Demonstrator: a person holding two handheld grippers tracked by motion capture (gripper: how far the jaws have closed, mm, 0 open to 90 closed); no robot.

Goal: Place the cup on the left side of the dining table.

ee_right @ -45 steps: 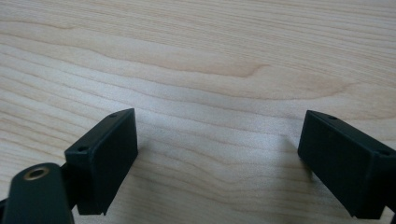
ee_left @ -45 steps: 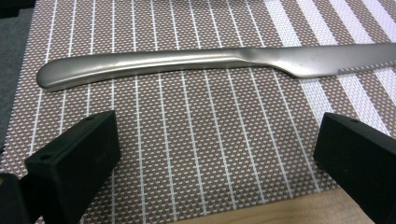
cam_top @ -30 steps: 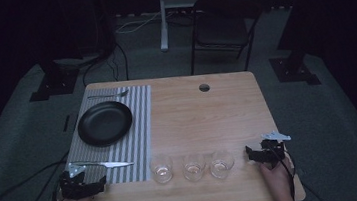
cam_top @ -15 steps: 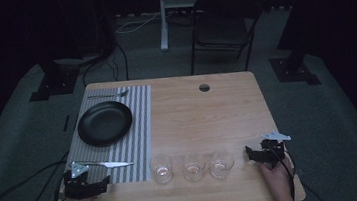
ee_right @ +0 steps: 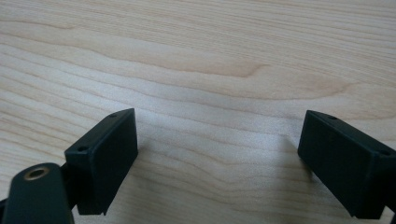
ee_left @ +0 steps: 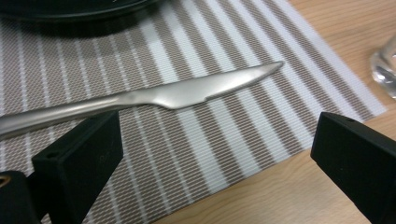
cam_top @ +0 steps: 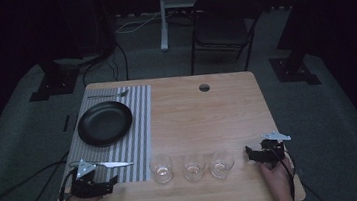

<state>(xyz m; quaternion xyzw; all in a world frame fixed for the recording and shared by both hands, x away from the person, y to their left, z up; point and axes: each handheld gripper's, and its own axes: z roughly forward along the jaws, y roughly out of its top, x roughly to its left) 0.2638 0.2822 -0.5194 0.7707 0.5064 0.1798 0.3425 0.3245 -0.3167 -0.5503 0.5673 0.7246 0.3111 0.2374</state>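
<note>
In the lower left of the high view the left gripper (cam_top: 105, 180) stands wide and empty, its jaws having just narrowed slightly, just short of the knife (ee_left: 154, 97) lying flat on the striped placemat (ee_left: 261, 70), so a shallow grab could skid it away

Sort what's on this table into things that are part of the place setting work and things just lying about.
In the job:
knife on the striped placemat
left gripper, open, beside it
black plate
fork

Lying about:
three glasses
right gripper, open over bare table
chair
</note>
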